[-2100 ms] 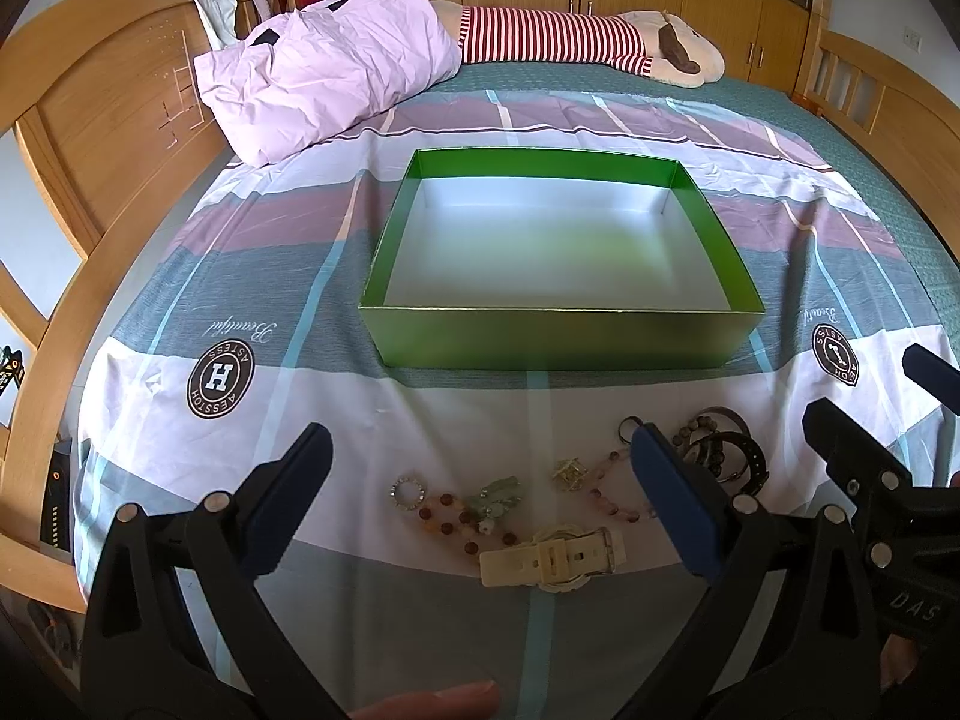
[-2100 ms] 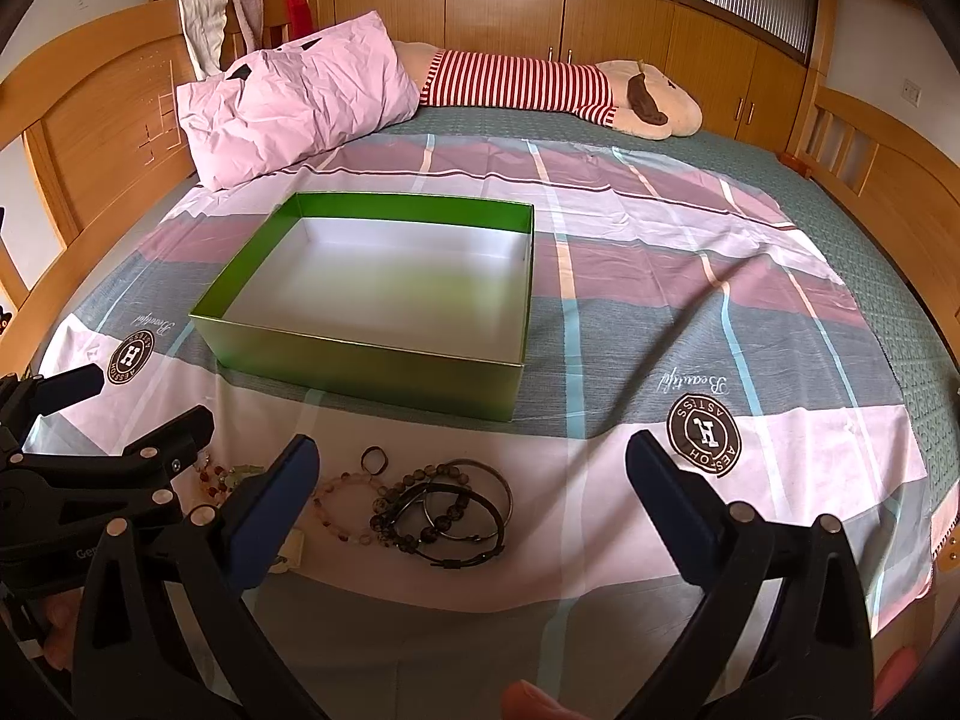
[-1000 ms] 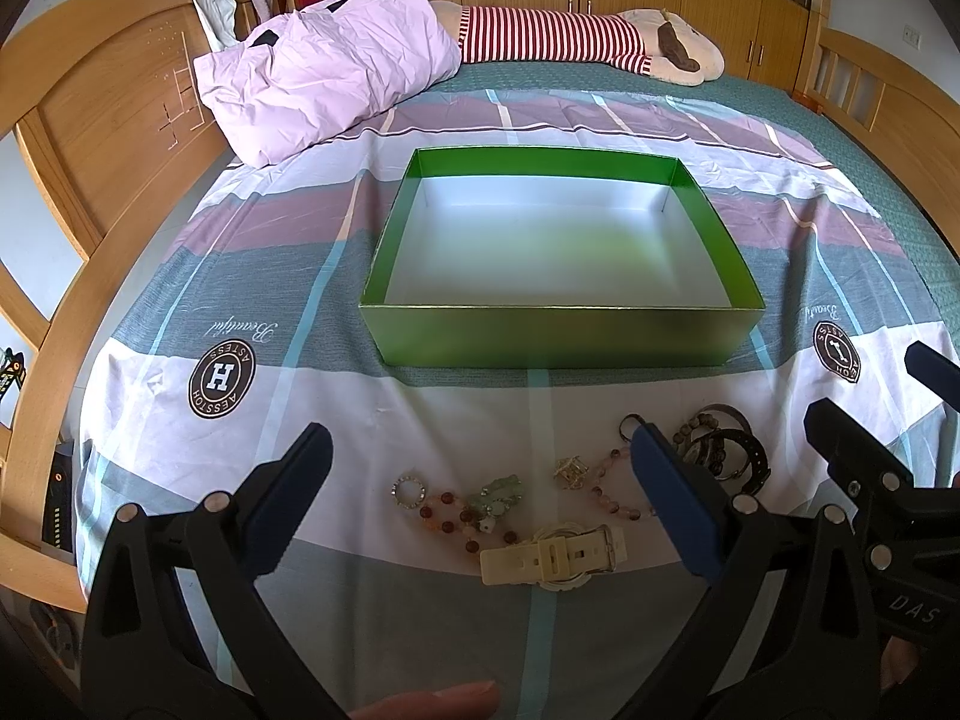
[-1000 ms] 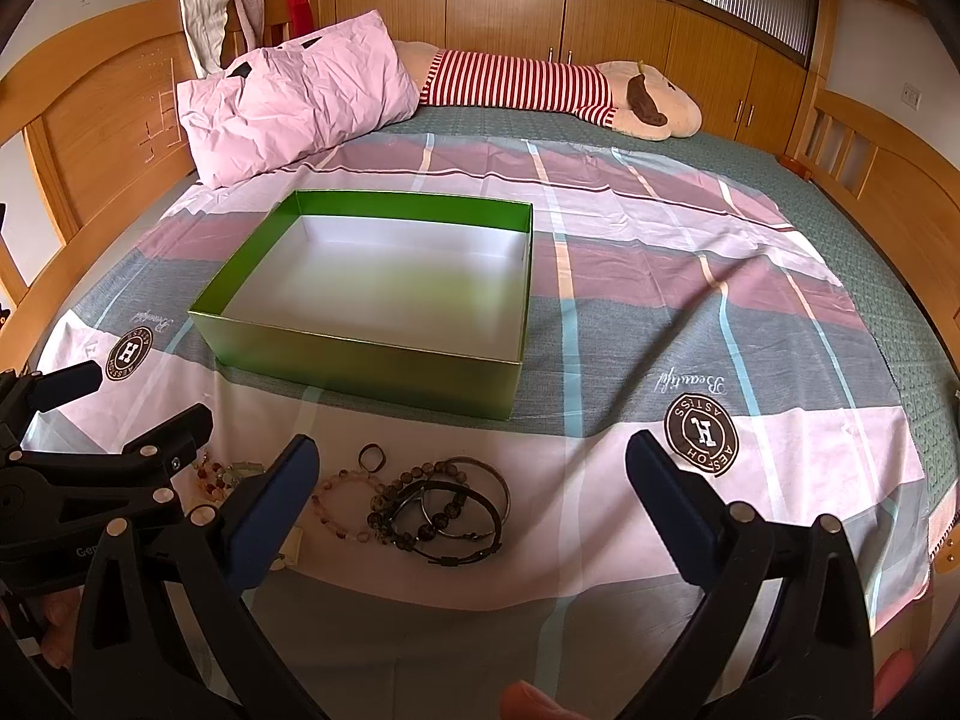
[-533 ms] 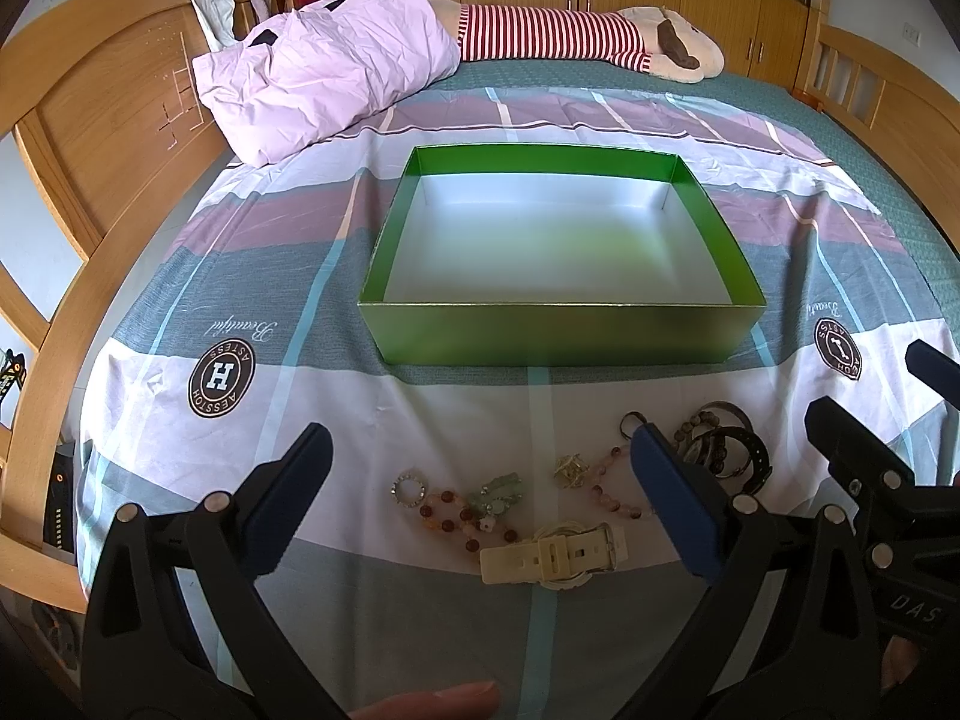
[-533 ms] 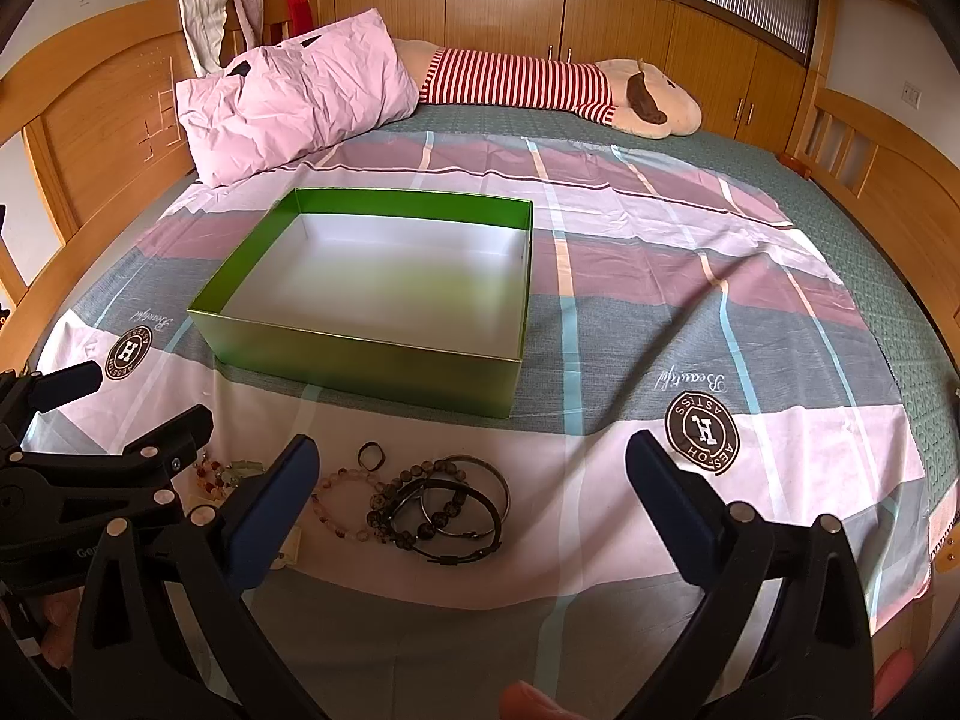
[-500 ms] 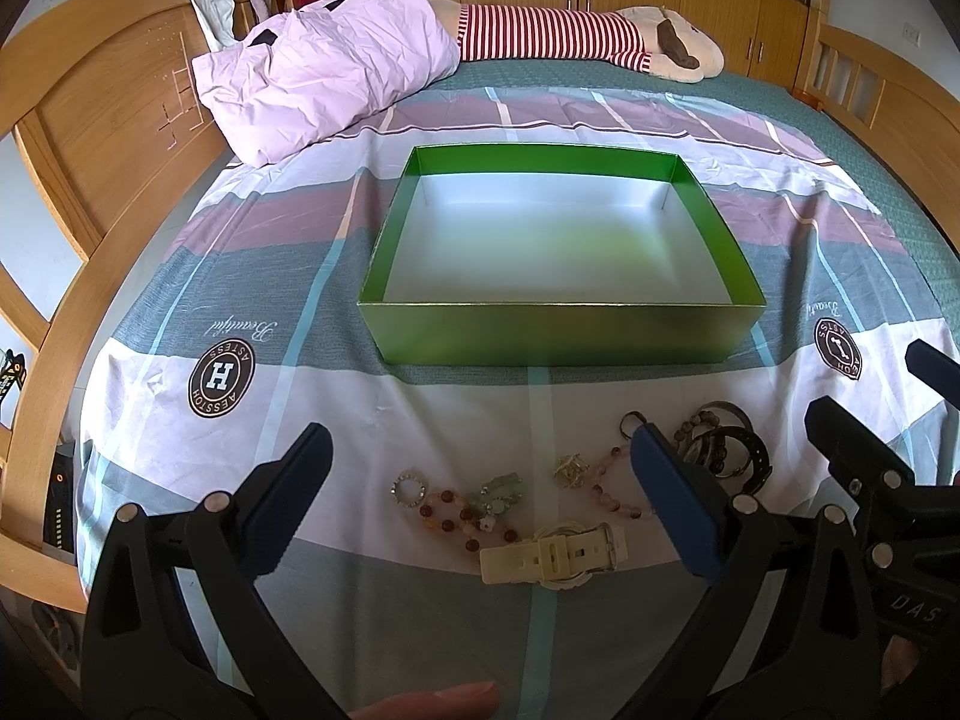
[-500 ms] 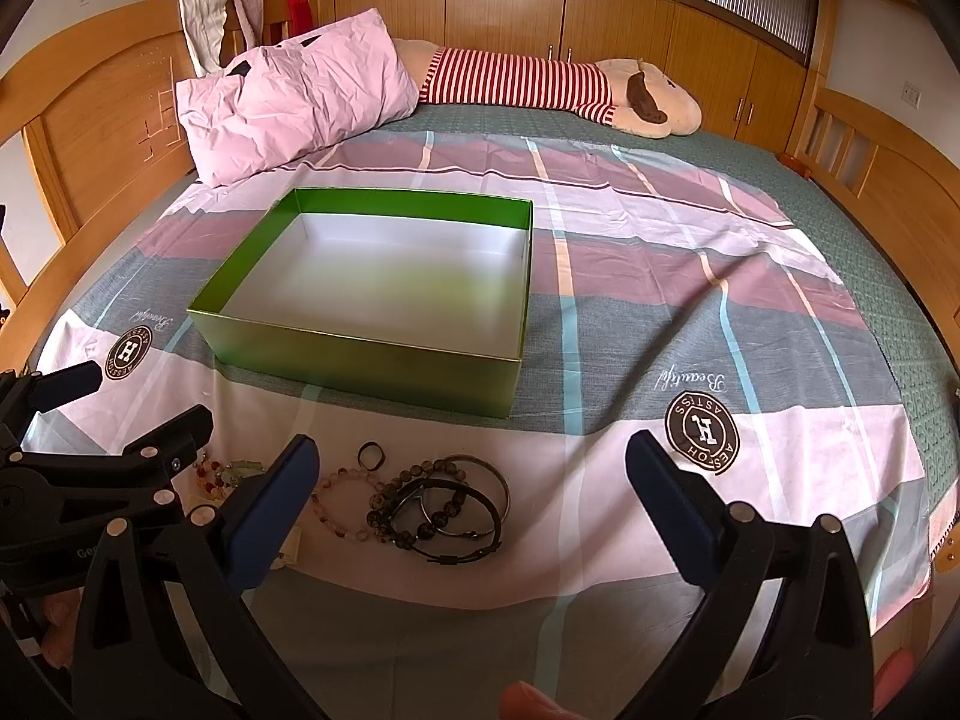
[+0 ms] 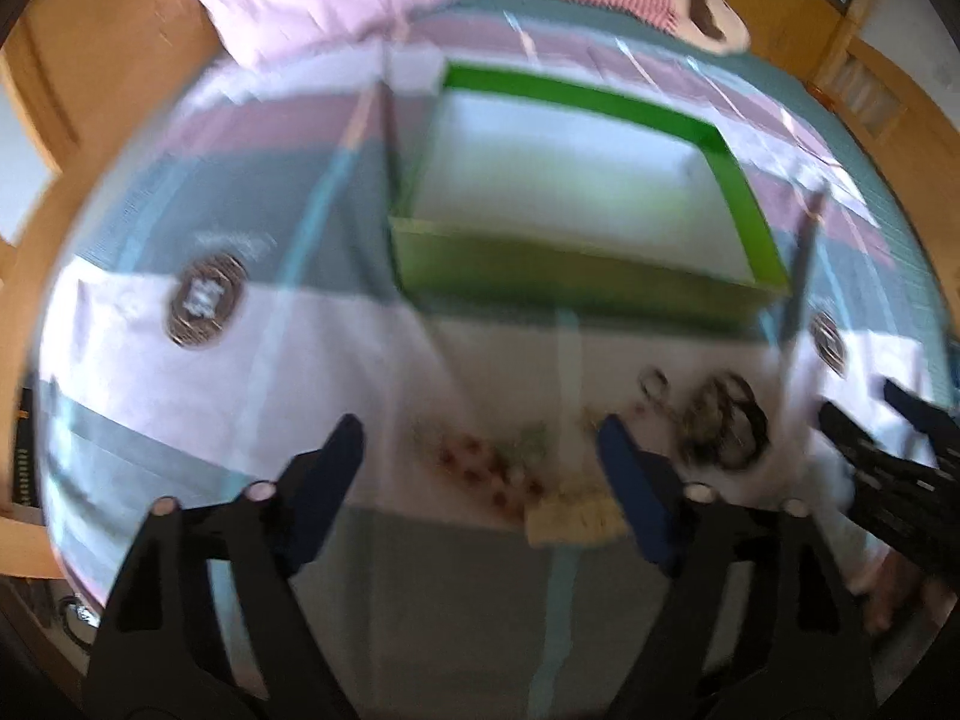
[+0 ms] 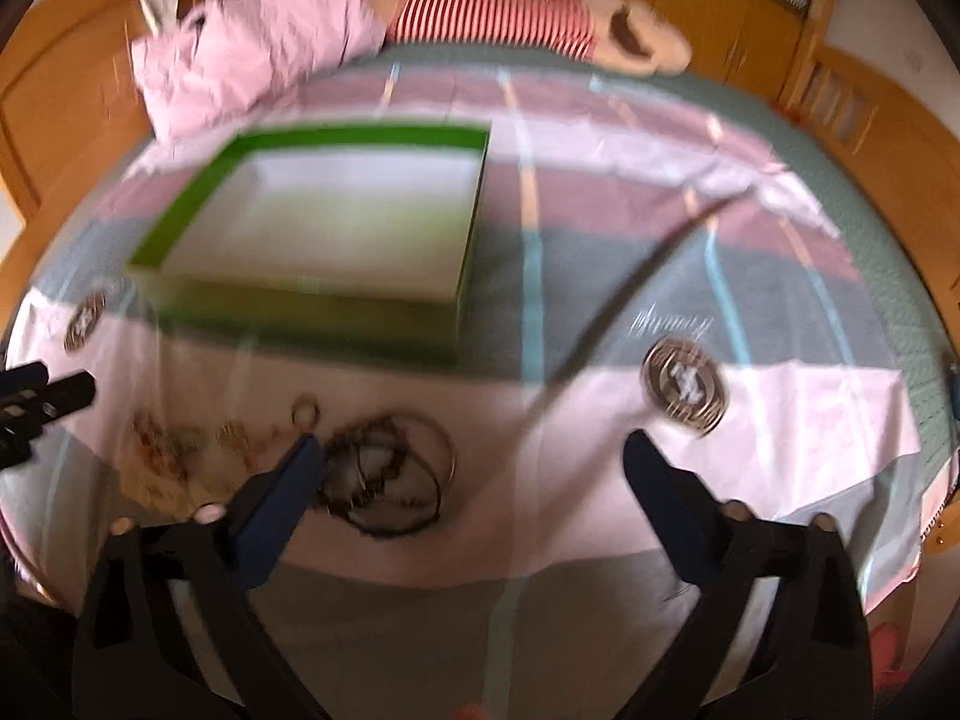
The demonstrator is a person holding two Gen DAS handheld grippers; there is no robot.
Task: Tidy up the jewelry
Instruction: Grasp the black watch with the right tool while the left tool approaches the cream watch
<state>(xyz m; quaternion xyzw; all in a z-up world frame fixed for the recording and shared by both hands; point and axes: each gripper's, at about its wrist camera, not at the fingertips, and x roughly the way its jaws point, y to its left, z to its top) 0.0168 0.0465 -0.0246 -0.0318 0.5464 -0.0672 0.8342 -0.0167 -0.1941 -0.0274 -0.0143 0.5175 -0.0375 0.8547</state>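
Note:
A row of jewelry lies on the bedspread in front of an empty green box (image 9: 570, 276) (image 10: 300, 312). My left gripper (image 9: 480, 444) hangs over a reddish bead bracelet (image 9: 480, 462). A cream watch strap (image 9: 570, 519) lies by its right finger. Its jaws are closing and touch nothing. My right gripper (image 10: 474, 450) hovers over the sheet with a pile of dark bangles (image 10: 384, 474) just inside its left finger. Its jaws are closing too, and the pads press on nothing. A small ring (image 10: 305, 411) lies above that finger. Both views are motion-blurred.
A pink pillow (image 10: 252, 48) and a striped plush toy (image 10: 528, 12) lie at the head of the bed. Wooden bed rails (image 10: 864, 102) run along both sides. The other gripper shows at each view's edge: the right one (image 9: 888, 456), the left one (image 10: 36, 402).
Both cameras have dipped toward the jewelry, which sits higher and larger in each view. Both pairs of fingers stand closer together than before. The views have gone blurry.

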